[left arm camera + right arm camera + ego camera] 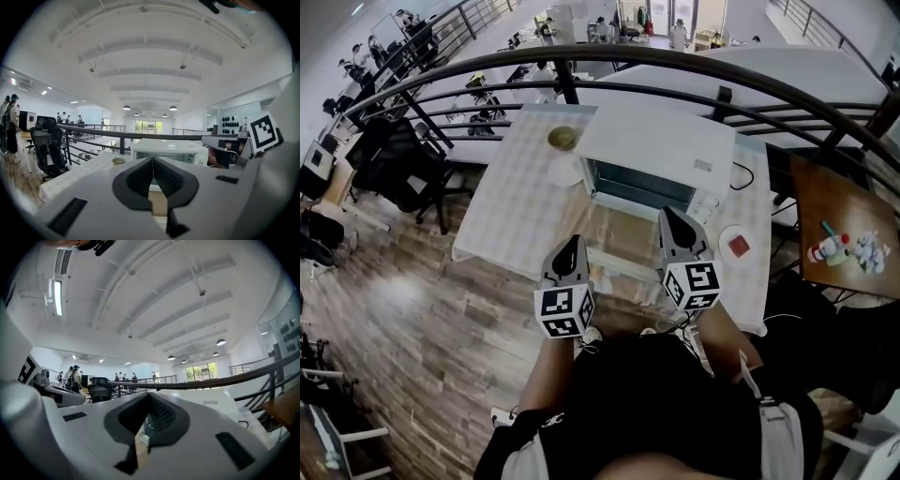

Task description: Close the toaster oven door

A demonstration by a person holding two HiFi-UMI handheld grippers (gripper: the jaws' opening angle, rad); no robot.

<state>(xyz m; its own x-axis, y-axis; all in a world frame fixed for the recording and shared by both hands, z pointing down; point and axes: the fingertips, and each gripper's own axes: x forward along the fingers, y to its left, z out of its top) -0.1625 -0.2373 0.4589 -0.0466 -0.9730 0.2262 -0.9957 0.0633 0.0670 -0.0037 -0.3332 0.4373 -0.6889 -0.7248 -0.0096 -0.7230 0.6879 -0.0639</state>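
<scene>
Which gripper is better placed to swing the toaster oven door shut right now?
Probably left. The left gripper, shut, sits by the front edge of the lowered door, where a lift swings it. The right gripper, also shut, is nearer the hinge of the toaster oven.

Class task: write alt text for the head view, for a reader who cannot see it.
A white box-shaped toaster oven sits on a white checked table with its glass door folded down open. The left gripper and right gripper, both shut and empty, point toward it. A small round bowl sits left of the oven, a white plate right.
</scene>
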